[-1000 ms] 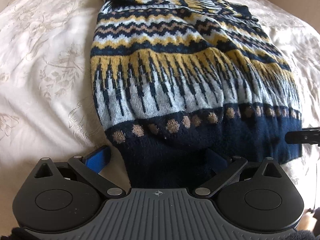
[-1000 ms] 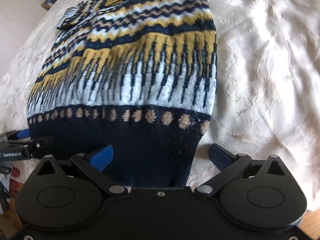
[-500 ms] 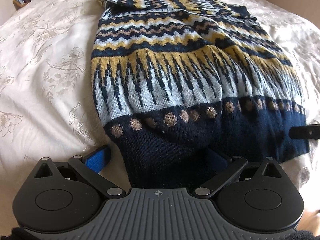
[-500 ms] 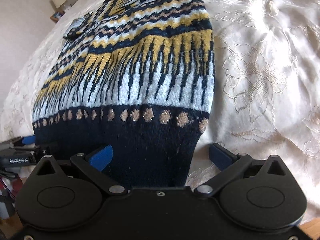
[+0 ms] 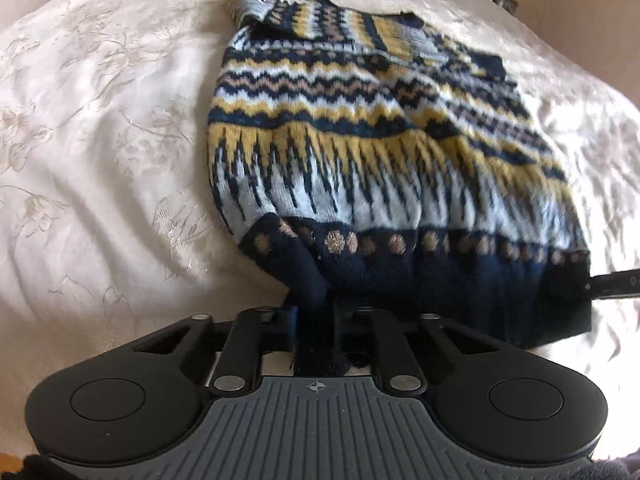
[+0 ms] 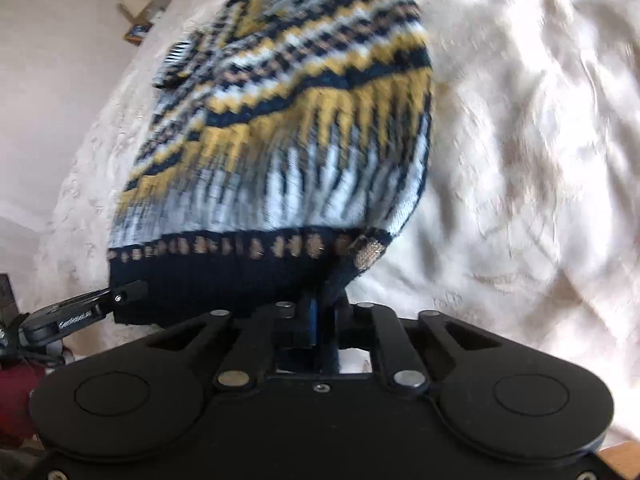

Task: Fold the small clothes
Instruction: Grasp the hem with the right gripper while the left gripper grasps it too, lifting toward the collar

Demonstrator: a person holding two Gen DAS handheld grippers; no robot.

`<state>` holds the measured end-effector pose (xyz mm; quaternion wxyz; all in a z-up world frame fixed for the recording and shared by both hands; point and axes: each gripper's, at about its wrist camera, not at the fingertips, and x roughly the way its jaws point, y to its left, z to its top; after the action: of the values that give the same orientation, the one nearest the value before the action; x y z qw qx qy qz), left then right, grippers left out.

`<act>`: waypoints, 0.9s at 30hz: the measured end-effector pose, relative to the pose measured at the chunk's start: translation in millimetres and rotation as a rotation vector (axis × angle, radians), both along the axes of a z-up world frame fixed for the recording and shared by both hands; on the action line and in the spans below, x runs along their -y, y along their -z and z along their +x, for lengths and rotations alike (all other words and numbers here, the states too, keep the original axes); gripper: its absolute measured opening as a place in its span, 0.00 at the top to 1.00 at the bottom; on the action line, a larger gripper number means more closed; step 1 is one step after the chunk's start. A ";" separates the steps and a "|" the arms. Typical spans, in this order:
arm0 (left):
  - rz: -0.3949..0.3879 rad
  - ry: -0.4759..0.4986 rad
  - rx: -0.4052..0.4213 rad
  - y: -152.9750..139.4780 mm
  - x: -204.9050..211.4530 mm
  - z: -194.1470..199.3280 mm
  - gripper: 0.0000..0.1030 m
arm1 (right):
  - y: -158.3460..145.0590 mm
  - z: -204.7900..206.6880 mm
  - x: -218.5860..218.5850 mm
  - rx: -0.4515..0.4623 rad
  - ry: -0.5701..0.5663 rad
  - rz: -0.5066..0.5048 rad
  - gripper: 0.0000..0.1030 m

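both grippers pinched the sweater's navy hem

the knitted sweater (image 5: 360, 152) lay spread on the cream embroidered bedspread (image 5: 100, 140), its body running away from the cameras toward the far side of the bed. it carried bands of navy, mustard, pale blue and tan zigzag, long mustard and navy spikes on pale blue, a row of tan dots, then a plain navy ribbed hem nearest the grippers. a sleeve lay folded across the top.

wide bare bedspread lay on either side of the garment, creased on the right. at the far left a small framed picture (image 6: 138, 32) stood by the bed's edge, well away from the sweater.

the left gripper (image 5: 314, 320) pointed steeply down at the hem's left corner, its jaws pressed together on a bunched tuck of navy rib that rose off the bed. the right gripper (image 6: 322, 312) pointed down at the hem's right corner, jaws likewise clamped on the navy fabric, the corner twisted up between them. the right wrist view was blurred. each gripper's finger showed at the edge of the other's view, at the opposite hem corner.
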<state>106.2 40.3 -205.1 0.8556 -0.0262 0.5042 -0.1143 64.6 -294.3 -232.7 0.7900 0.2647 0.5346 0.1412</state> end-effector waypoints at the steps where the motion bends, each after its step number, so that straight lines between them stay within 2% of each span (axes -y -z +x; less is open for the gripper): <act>1: -0.014 -0.012 0.003 -6.7 -1.2 0.8 0.91 | -7.2 0.2 1.5 0.015 -0.006 0.014 0.86; 7: -0.069 -0.055 0.074 -51.1 -2.9 13.1 0.91 | -61.0 14.0 15.6 0.144 -0.014 0.089 0.87; 10: -0.087 -0.078 0.118 -70.1 -0.9 25.2 0.91 | -76.5 31.6 22.5 0.190 0.010 0.116 0.87; 20: -0.112 -0.163 0.232 -110.8 12.0 92.7 0.91 | -103.1 111.9 41.8 0.324 0.061 0.162 0.87; 27: -0.098 -0.157 0.293 -126.8 24.0 141.8 0.91 | -114.4 167.6 60.8 0.370 0.082 0.155 0.87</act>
<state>248.0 16.4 -78.3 0.9239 -0.0901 0.3645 -0.0740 232.2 -355.1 -118.3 0.8572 0.3159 0.3564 0.1959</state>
